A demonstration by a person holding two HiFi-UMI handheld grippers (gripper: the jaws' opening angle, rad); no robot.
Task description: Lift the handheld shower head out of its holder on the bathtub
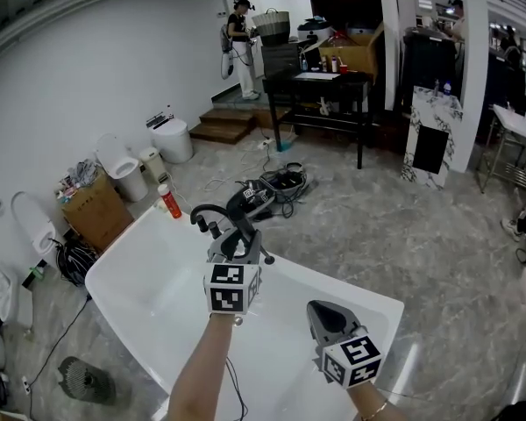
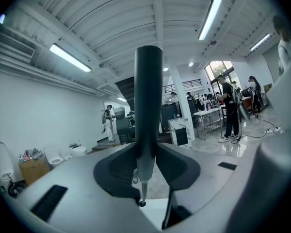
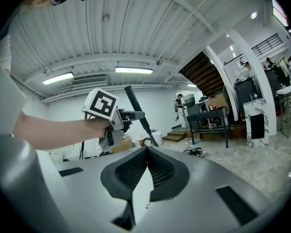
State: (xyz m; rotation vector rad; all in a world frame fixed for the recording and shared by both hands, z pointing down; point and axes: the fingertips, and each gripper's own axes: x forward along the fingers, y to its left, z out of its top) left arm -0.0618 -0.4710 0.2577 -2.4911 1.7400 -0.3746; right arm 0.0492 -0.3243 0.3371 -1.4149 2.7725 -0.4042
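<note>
The handheld shower head [image 2: 148,96] is a dark straight wand that stands upright between the jaws of my left gripper [image 2: 146,165], which is shut on it. In the head view my left gripper [image 1: 238,246] holds the wand [image 1: 245,228] above the white bathtub [image 1: 140,296], just right of the black curved faucet [image 1: 207,214] on the tub's far rim. In the right gripper view the wand [image 3: 139,115] slants up out of the left gripper [image 3: 120,122]. My right gripper [image 1: 323,312] hovers over the tub's right side. Its jaws [image 3: 146,152] are shut with nothing in them.
An orange bottle [image 1: 169,202] stands on the tub's far corner. Toilets [image 1: 123,165], a cardboard box [image 1: 93,209] and a floor fan [image 1: 83,380] line the left wall. Cables and gear [image 1: 272,189] lie on the floor behind the tub. A black table [image 1: 320,86] and a person [image 1: 239,46] are at the back.
</note>
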